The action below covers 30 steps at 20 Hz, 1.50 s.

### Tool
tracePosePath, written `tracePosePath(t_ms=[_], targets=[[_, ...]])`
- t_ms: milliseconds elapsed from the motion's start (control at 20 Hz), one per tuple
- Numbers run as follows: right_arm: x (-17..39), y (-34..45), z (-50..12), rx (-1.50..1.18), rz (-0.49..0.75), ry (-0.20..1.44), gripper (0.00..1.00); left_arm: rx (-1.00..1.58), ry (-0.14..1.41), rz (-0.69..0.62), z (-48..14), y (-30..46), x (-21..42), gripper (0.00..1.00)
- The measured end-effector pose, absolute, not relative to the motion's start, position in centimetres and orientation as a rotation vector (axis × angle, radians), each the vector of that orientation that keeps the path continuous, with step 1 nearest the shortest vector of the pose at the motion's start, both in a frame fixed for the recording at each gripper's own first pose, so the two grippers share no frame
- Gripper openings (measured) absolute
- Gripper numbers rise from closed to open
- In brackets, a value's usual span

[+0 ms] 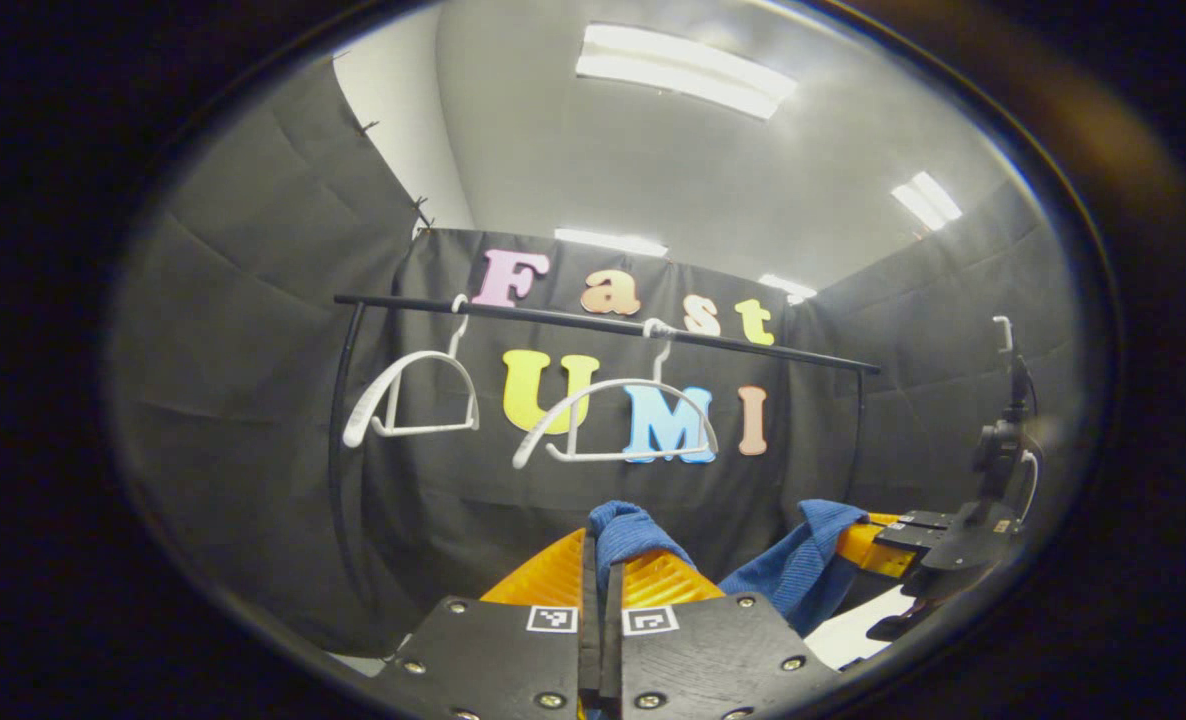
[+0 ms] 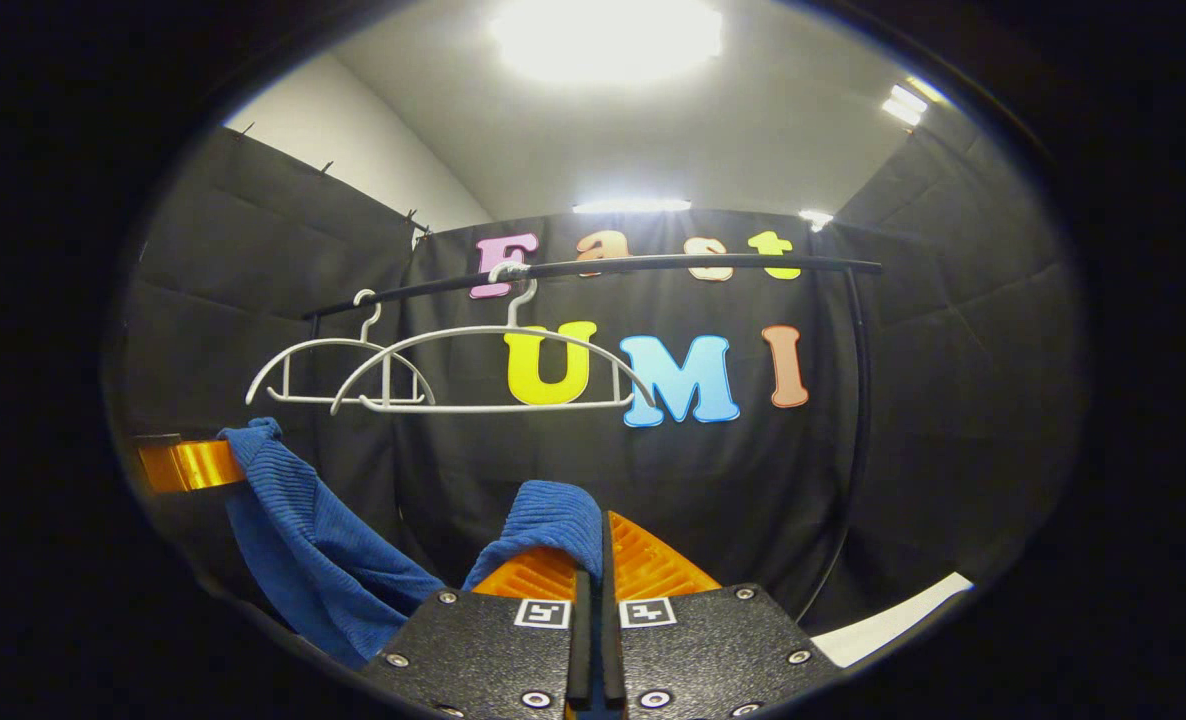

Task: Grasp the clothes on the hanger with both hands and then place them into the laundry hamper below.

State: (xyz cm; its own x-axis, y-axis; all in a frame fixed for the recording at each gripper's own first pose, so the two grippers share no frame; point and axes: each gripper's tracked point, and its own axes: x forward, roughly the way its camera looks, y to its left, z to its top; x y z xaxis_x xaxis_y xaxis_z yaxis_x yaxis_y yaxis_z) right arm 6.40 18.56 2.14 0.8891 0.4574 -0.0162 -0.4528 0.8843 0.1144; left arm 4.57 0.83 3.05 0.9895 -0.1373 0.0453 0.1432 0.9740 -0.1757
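Observation:
A blue ribbed cloth (image 1: 798, 565) hangs slack between my two grippers, off the hangers. In the left gripper view my left gripper (image 1: 608, 560) is shut on one bunched end of the cloth, which bulges above its fingers. My right gripper (image 1: 868, 545) shows at the right of that view, clamped on the other end. In the right gripper view my right gripper (image 2: 598, 545) is shut on a fold of the blue cloth (image 2: 303, 540), and my left gripper (image 2: 193, 463) holds the far end at the left edge. Two white hangers (image 1: 418, 395) (image 1: 618, 425) hang bare on the black rail (image 1: 603, 322).
The black rail (image 2: 593, 268) with both white hangers (image 2: 338, 370) (image 2: 493, 370) runs above and behind the cloth, and its side post (image 2: 858, 420) drops at the right. A white surface (image 2: 893, 620) lies low at the right. Black cloth walls close the booth on three sides.

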Motion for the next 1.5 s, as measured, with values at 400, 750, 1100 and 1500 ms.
tracePosePath(t_ms=[400,750,1100,1500], targets=[[2.1,19.2,-4.6,0.075,0.509,0.195,0.04,-0.226,0.099,-0.155,-4.1,-1.4,2.4,0.01],[-0.2,19.2,-13.4,0.040,0.518,0.389,0.04,-0.199,0.293,-0.109,-14.2,-1.2,0.7,0.01],[-1.9,18.9,-20.2,-0.039,0.508,0.541,0.05,-0.169,0.478,-0.056,-22.1,-0.5,-0.8,0.06],[-4.4,18.2,-25.4,-0.109,0.497,0.678,0.12,-0.090,0.647,-0.053,-28.4,-0.3,-3.5,0.06]])
